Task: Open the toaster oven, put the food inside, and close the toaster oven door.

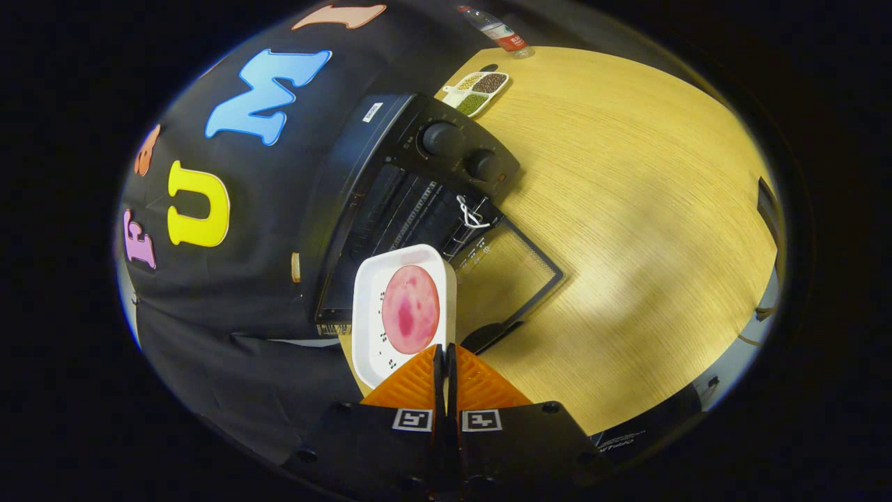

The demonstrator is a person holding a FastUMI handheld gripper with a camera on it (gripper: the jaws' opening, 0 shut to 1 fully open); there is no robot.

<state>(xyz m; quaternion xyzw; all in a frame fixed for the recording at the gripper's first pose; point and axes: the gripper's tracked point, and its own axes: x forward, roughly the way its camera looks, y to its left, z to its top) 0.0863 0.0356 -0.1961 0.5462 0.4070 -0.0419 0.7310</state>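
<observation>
My orange fingers (pixel 421 380) are pinched nearly together on the near edge of the white tray (pixel 369 321), my gripper (pixel 444 357) holding it up. A pink round slice of food (pixel 410 309) lies on it. Just beyond stands the black toaster oven (pixel 411 188) on the wooden table (pixel 627 209), its door (pixel 512 272) dropped open. Its small white label is too blurred to read. Further off lie a divided dish of grains (pixel 477 93) and a bottle (pixel 498 31).
</observation>
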